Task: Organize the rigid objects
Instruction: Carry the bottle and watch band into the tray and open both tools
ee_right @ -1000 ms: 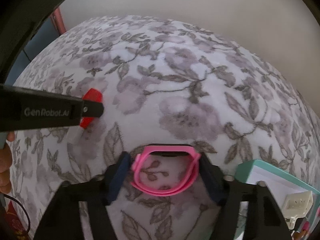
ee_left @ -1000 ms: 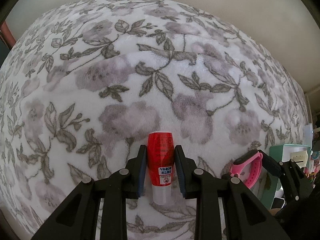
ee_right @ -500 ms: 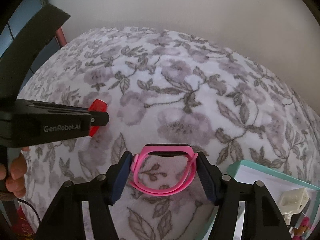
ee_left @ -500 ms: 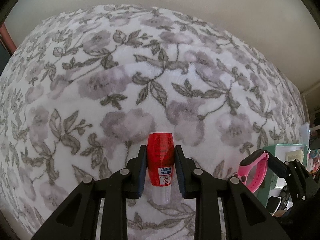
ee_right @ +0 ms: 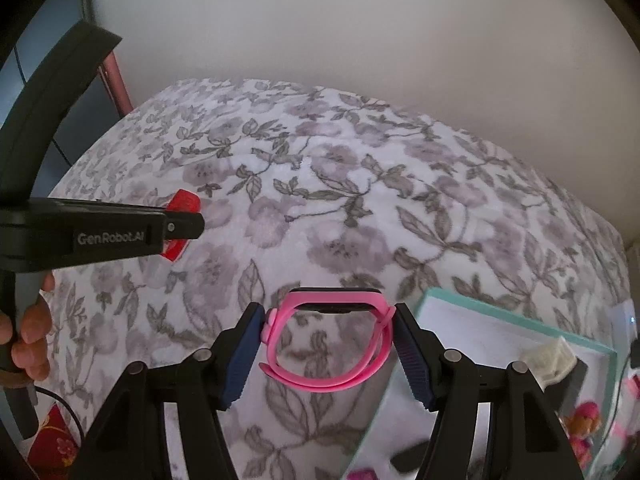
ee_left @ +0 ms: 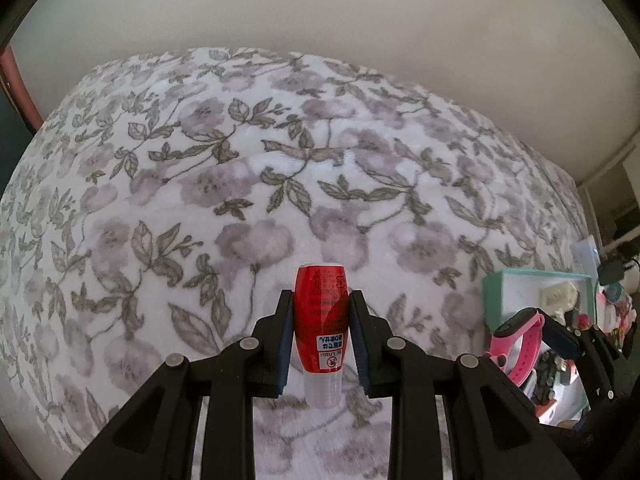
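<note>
Both grippers have risen, gripping red bottle (ee_left: 321, 322) and pink wristband (ee_right: 329, 339).

A bed spread with a white fleece blanket (ee_left: 248, 184) printed in grey-mauve blossoms and grey-green leaves fills the centre of both wrist views, its far edge meeting a plain pale wall across the upper frame. At the lower right of the right wrist view, a shallow teal-rimmed tray (ee_right: 516, 322) rests on the blanket, its white floor carrying a small cream-coloured plastic piece (ee_right: 550, 362) and a dark item that is too blurred to identify. The same tray appears at the right edge of the left wrist view, near the side of the bed. The rest of the patterned cover lies smooth, with one soft ridge running across its middle.
</note>
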The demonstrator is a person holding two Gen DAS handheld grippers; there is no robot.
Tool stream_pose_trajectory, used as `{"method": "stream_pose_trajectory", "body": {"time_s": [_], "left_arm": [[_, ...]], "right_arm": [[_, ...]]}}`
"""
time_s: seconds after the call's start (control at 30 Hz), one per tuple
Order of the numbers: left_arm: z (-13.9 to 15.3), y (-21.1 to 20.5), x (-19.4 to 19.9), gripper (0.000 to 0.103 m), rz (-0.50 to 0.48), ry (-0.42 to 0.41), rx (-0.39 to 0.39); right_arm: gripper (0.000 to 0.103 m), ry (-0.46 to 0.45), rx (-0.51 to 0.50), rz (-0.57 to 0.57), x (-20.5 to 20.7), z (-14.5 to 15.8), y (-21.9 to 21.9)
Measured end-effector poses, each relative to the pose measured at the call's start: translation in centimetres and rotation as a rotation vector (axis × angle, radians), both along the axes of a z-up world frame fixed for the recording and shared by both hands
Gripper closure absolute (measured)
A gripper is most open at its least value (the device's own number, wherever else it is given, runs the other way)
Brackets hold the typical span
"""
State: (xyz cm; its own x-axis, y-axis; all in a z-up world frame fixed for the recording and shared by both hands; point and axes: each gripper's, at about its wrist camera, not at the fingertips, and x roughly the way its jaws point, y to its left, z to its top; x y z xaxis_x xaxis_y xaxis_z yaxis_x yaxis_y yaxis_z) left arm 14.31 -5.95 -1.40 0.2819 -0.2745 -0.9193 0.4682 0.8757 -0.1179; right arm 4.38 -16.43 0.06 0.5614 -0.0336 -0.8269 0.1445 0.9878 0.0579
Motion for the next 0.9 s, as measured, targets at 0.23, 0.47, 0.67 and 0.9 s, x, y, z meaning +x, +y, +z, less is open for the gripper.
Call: {"method": "stream_pose_trajectory", "body": {"time_s": [0.23,0.47,0.67,0.9], "left_arm": [[3.1,-1.8,-4.5,0.075,-0.088,-0.088,-0.012],[3.4,-5.2,-10.5,0.075,-0.228,-0.132,-0.007],[2.1,-7.9,-14.9,0.075,-0.341,-0.116,0.021],[0.4,-10.7,-19.8,0.075,-0.471,-0.078,0.051]], "right_arm": [[0.036,-0.010,0.019,-0.060,-3.8,1.3,-0.6],[0.036,0.017,0.010,-0.165,-8.5,1.0,-2.7],[0.036,0.055,-0.025,-0.273,-12.4,0.3,-5.4],[0.035,0.068,0.002,-0.383,-16.3,-0.5,-8.1]]}}
